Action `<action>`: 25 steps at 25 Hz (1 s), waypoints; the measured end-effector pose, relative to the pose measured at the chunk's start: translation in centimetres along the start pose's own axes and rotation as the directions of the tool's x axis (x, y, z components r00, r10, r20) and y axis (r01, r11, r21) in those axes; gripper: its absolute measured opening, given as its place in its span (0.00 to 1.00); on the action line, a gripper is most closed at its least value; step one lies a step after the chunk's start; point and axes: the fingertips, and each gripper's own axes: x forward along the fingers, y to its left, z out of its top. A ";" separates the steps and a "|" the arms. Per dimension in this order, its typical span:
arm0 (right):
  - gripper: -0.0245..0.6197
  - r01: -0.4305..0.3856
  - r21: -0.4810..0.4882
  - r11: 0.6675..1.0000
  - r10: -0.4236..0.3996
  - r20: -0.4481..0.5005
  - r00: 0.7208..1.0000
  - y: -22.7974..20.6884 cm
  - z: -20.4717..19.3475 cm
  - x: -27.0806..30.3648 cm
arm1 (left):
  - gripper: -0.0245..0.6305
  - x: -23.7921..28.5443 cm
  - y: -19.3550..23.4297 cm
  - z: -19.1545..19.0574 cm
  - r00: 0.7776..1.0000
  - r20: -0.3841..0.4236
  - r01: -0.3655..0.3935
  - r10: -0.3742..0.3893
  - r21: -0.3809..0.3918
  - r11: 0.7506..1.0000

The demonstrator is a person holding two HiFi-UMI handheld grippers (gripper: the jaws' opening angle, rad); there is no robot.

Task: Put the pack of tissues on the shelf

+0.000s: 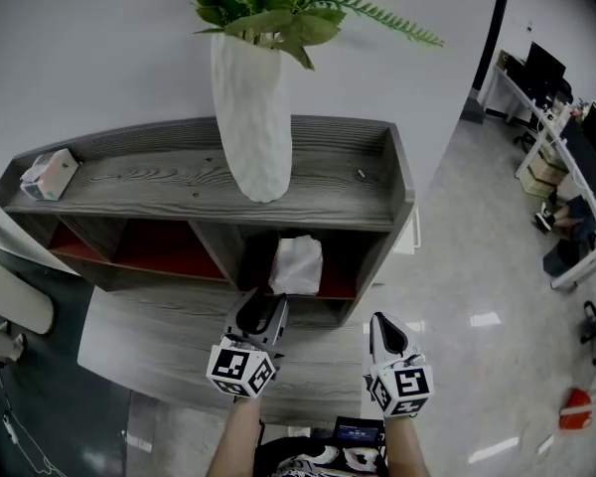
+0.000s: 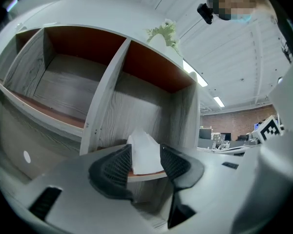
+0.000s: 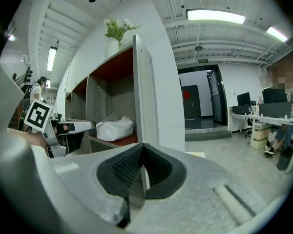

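Two grippers: left (image 1: 263, 313) has jaws apart, tissues (image 1: 297, 264) between them on the grey shelf (image 1: 179, 182); right (image 1: 383, 323) has jaws together. Glossy office floor (image 1: 477, 266).

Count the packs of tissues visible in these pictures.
1. The pack of tissues lies in the right compartment of the shelf. What the small box on its top holds, I cannot tell.
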 end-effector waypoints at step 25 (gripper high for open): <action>0.05 -0.039 -0.032 0.999 0.041 0.067 0.997 6.7 0.1 -6.0 | 0.06 -9.1 -2.0 0.7 1.000 -0.019 -0.010 0.011 0.064 0.998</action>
